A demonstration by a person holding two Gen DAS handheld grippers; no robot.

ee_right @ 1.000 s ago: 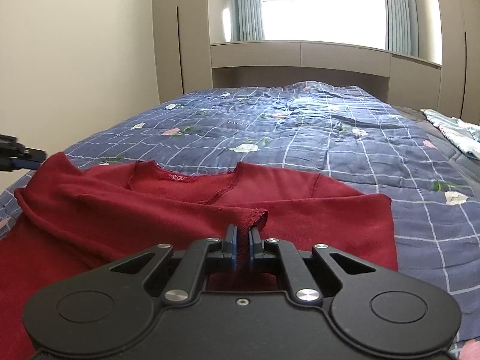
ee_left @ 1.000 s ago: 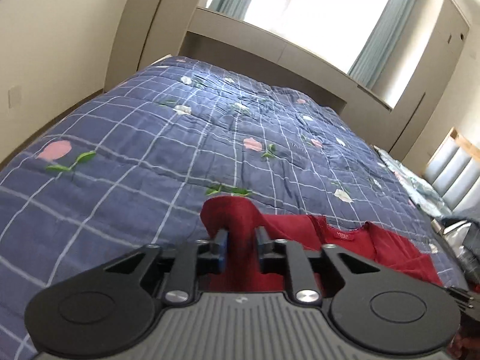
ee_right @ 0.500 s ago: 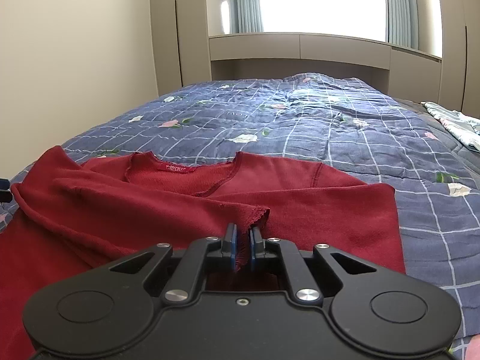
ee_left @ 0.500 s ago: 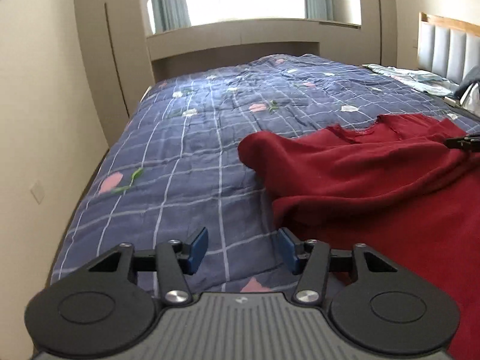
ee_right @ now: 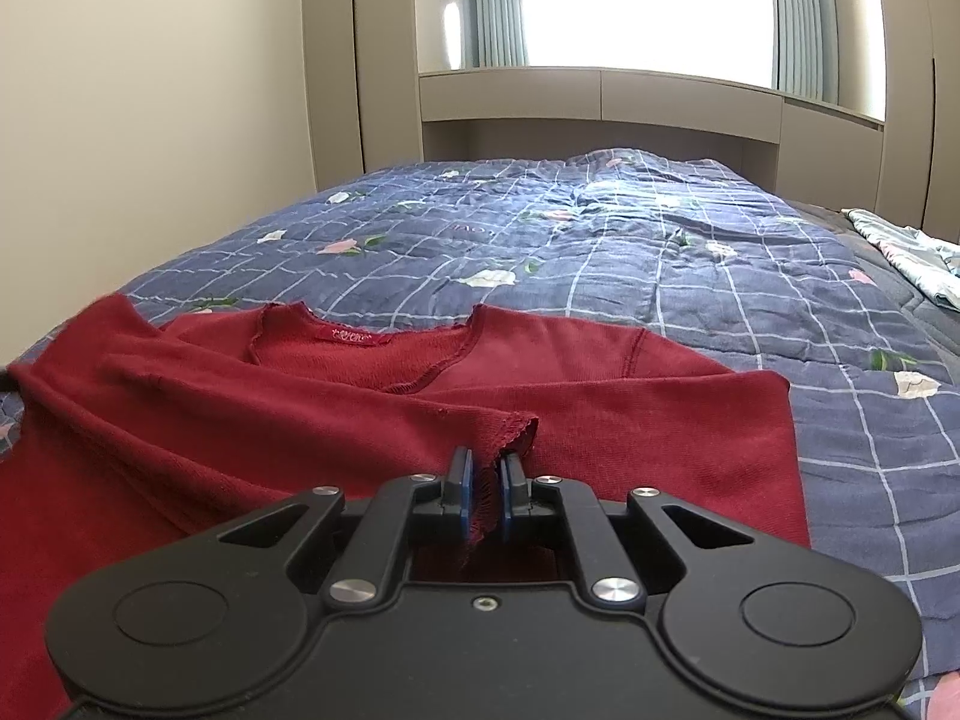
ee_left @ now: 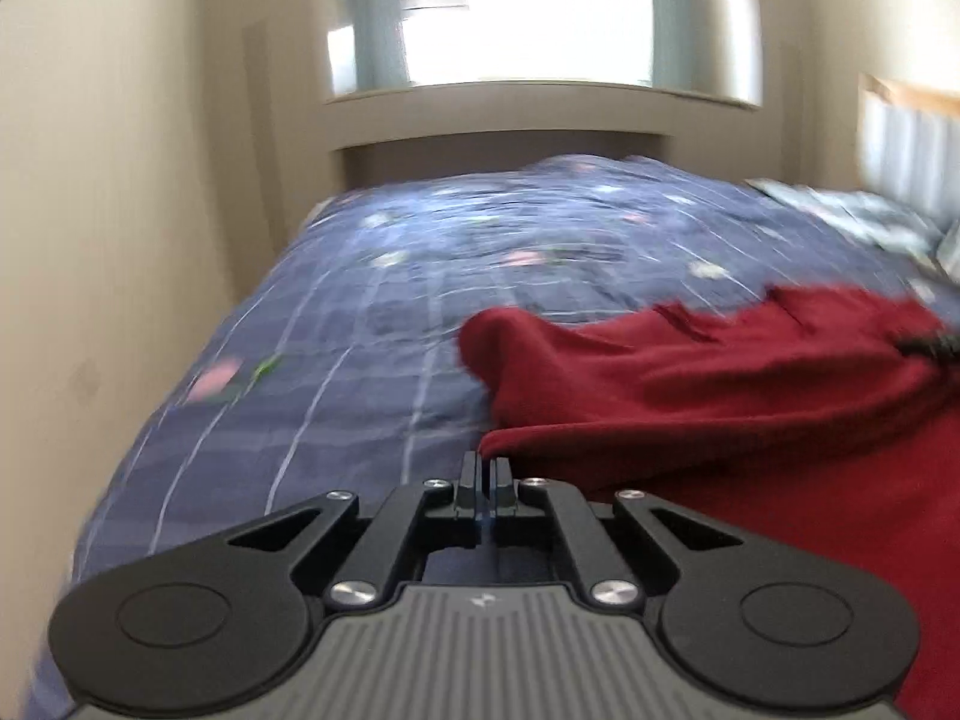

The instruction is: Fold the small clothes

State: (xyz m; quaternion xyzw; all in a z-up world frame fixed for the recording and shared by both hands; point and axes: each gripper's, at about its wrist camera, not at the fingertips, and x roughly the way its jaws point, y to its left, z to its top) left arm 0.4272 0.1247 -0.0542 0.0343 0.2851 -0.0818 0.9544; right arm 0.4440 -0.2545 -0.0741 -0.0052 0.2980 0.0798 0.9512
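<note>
Right wrist view: red top pinched at a sleeve cuff, left jaws closed at its edge

Right wrist view shows the bed (ee_right: 690, 276) filling the scene ahead of the right hand-held gripper (ee_right: 485, 480), covered by a blue checked quilt printed with small flowers. Beyond its far end stand pale cabinets and a bright window with curtains.

Spread on the quilt directly ahead of this hand-held gripper lies the red top (ee_right: 300, 408), neckline away from the camera, its label visible inside the collar. One sleeve is folded across the body, and its frayed cuff runs down between the blue pads. The jaws stand nearly together and pinch that cuff. A pale patterned cloth (ee_right: 912, 252) lies far off to the right on the bed.

Left wrist view is blurred. The same quilt stretches ahead and to the left of the left hand-held gripper (ee_left: 483, 471), while the red top lies ahead and to its right, bunched into a rounded fold further out. The jaws have just been closing and now meet with no gap. They sit right at the near left edge of the red fabric; whether any cloth is caught between them cannot be told. At the right border of this view, a dark tip of the other hand-held gripper shows against the red fabric.
</note>
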